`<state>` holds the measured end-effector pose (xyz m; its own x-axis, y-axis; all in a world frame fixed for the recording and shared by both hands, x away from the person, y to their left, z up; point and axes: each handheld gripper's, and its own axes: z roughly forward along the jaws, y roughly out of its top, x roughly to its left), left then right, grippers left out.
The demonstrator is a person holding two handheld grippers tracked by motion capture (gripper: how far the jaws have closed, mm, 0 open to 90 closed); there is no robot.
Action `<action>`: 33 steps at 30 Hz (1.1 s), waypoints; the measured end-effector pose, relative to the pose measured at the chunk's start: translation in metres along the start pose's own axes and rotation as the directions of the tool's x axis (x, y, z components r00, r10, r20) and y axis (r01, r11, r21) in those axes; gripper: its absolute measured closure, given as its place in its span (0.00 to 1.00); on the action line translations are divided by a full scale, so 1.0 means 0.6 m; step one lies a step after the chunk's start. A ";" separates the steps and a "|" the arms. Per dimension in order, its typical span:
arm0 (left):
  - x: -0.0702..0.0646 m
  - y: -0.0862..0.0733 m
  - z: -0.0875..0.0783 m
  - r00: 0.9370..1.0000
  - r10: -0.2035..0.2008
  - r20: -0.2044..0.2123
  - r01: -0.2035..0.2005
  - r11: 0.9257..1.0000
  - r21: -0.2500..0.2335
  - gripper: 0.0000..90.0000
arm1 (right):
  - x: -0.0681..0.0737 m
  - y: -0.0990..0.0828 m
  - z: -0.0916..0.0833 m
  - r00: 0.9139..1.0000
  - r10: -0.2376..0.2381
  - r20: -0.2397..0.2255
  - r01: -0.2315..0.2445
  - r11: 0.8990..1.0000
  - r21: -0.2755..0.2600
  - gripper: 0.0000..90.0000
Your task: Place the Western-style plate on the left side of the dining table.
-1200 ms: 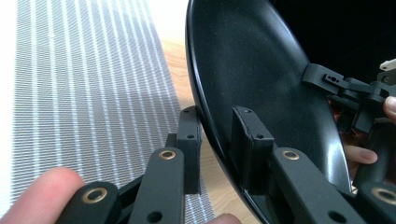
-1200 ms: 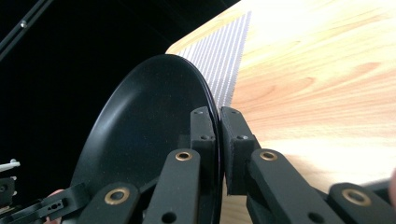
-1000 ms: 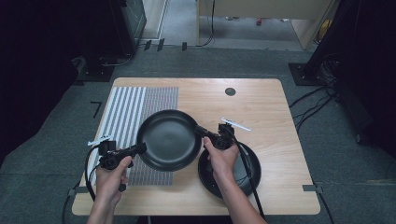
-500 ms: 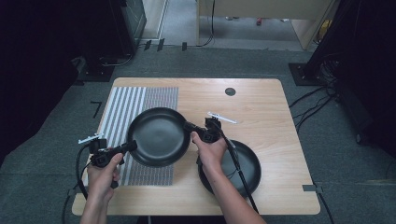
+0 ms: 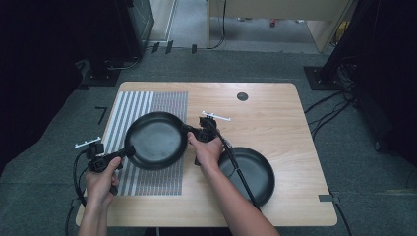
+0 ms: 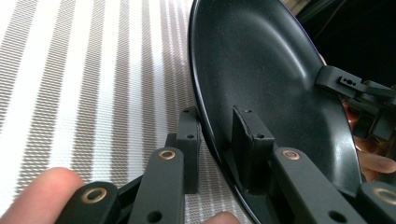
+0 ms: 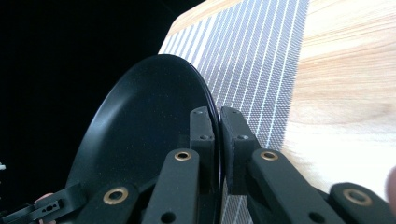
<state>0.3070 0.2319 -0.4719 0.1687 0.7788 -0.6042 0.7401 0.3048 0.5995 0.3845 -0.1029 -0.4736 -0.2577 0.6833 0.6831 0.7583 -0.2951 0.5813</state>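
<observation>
High view: I see a black plate [image 5: 156,140] over the striped mat [image 5: 147,103], my left gripper [image 5: 129,150] clamped on its near-left rim, my right gripper [image 5: 187,129] on the opposite rim. A second plate [image 5: 255,173] sits on the table [image 5: 275,113] by my right forearm.

Left gripper view: jaws pinch the rim, one each side.

Right gripper view: jaws closed tight on the plate's edge.

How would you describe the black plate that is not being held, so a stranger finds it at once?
Start at the wooden table and go to its near right part. The black plate lies there flat on bare wood, partly under the person's right forearm, while the other plate is gripped over the striped mat.
</observation>
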 end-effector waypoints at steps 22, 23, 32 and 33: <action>0.068 0.016 0.024 0.991 -0.108 -0.075 0.106 0.994 -0.036 0.81 | 0.004 0.018 0.117 0.999 -0.025 0.031 0.023 0.998 0.055 0.93; 0.069 0.016 0.024 0.991 -0.109 -0.079 0.107 0.994 -0.039 0.81 | 0.004 0.018 0.117 0.999 -0.025 0.031 0.023 0.998 0.055 0.93; 0.081 0.014 0.040 0.987 -0.121 -0.104 0.118 0.992 -0.039 0.80 | -0.004 0.027 0.152 0.998 -0.035 0.046 0.032 0.997 0.064 0.93; 0.082 0.014 0.040 0.987 -0.123 -0.106 0.119 0.992 -0.042 0.80 | -0.005 0.027 0.156 0.998 -0.039 0.046 0.036 0.997 0.065 0.92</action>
<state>0.3371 0.2595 -0.5093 0.0067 0.7891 -0.6142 0.7266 0.4182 0.5452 0.4534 -0.0474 -0.5076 -0.2591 0.7244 0.6389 0.7858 -0.2265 0.5755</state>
